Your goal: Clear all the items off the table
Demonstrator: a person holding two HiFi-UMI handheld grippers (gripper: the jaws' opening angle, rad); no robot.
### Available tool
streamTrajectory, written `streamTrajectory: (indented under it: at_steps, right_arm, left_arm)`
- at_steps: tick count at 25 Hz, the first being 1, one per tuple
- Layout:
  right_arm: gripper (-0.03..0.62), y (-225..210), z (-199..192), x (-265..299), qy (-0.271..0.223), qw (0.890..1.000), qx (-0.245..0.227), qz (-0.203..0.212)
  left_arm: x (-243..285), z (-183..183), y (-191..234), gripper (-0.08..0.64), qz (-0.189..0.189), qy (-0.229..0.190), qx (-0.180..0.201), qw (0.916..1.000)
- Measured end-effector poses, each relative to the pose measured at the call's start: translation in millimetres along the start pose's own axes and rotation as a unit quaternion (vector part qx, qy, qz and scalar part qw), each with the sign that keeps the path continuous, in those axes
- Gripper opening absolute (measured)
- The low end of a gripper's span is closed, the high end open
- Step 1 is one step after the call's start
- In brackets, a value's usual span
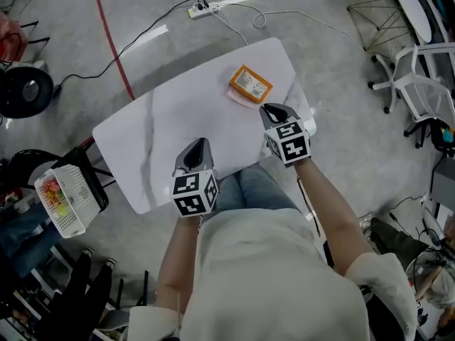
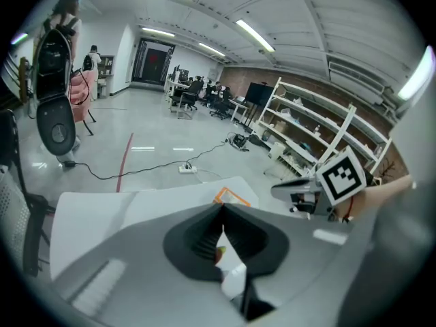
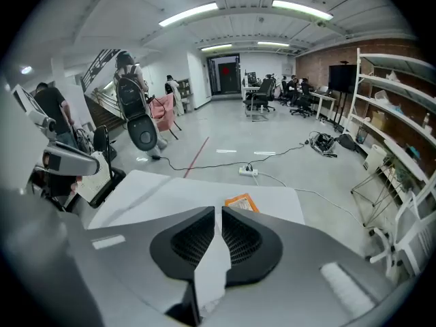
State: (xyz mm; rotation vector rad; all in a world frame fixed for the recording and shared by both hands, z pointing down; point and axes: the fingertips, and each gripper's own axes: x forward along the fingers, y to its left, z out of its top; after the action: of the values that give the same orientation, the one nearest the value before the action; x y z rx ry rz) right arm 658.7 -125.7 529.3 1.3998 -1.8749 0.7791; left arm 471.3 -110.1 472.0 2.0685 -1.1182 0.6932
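An orange packet lies flat near the far right corner of the white marble table. My right gripper is over the table's right side, a short way in front of the packet, with its jaws shut and nothing between them. My left gripper hovers over the table's near edge, left of the right one, and looks shut and empty. In the right gripper view the packet shows just beyond the closed fingertips. In the left gripper view the packet sits past the tips, with the right gripper to its right.
A white basket holding colourful items rests on a black chair left of the table. A power strip with cables and a red tape line lie on the floor beyond. Office chairs stand at the right.
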Motion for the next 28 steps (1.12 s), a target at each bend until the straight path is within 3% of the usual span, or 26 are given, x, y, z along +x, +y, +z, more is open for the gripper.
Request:
streamTrajectory:
  at_steps: [11,28]
  right_arm:
    - [0.143,-28,-20,65,0.059,0.996,-0.059,0.037]
    - [0.407,-56,-52,161,0.133,0.979,-0.131,0.078]
  left_arm:
    - [41,-21,4,0.008,0.056,0.019,-0.053,0.9969]
    - [86,-46,-5,0.008,0.086,0.057,-0.076,0.9918]
